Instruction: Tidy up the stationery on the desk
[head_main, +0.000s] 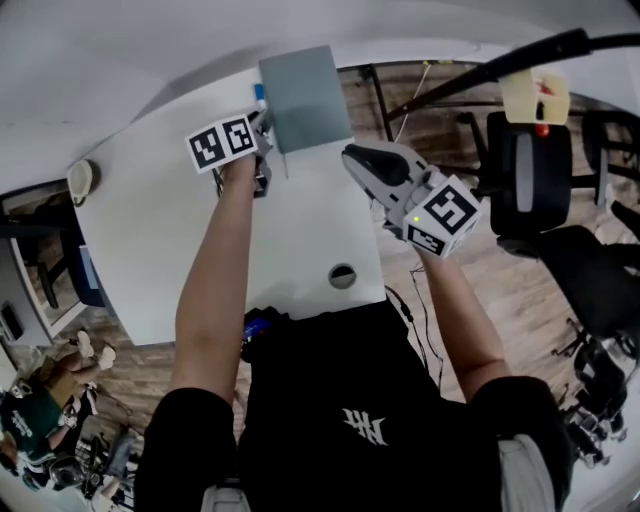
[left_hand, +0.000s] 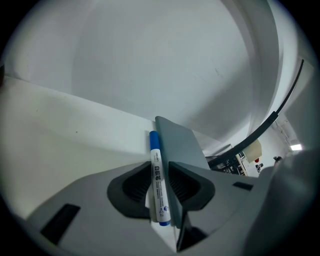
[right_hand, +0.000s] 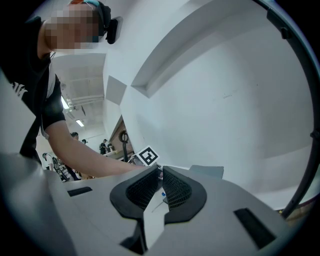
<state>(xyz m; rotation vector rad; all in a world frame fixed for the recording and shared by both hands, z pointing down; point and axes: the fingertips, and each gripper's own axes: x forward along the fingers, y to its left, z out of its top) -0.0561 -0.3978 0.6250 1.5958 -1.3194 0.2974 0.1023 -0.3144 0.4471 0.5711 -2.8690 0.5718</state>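
Observation:
A white marker with a blue cap (left_hand: 157, 175) stands between the jaws of my left gripper (left_hand: 160, 169). The pads stand apart from it, with a gap showing on the left side. The marker's capped end points at the white desk (left_hand: 65, 135), right against the left edge of a grey box (left_hand: 177, 142). From the head view, the left gripper (head_main: 262, 122) is at the grey box (head_main: 303, 95) near the desk's far edge. My right gripper (head_main: 354, 157) hovers to the box's right, jaws almost touching and nothing between them (right_hand: 160, 176).
The desk (head_main: 160, 230) has a round cable hole (head_main: 342, 276) near its front edge and a small round object (head_main: 80, 180) at its left end. A black office chair (head_main: 530, 175) stands on the wooden floor to the right.

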